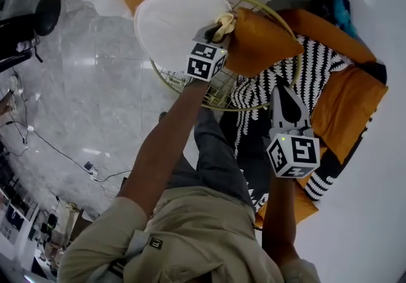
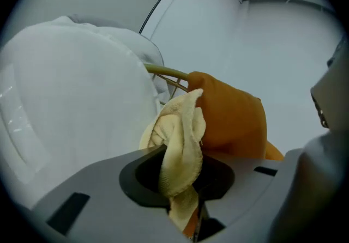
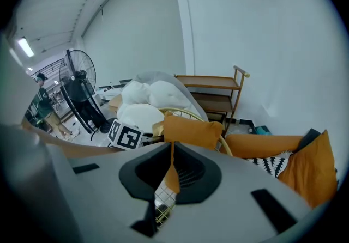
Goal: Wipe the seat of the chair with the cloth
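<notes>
Here, orange cushion (image 1: 260, 40) in wire chair (image 1: 216, 99).

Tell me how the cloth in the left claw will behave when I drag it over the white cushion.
Probably floppy: the cloth bunches in soft folds at the left claw. Likely light, since one pinch holds it all. Its looped nap should drag rather than slip on the white cushion.
</notes>
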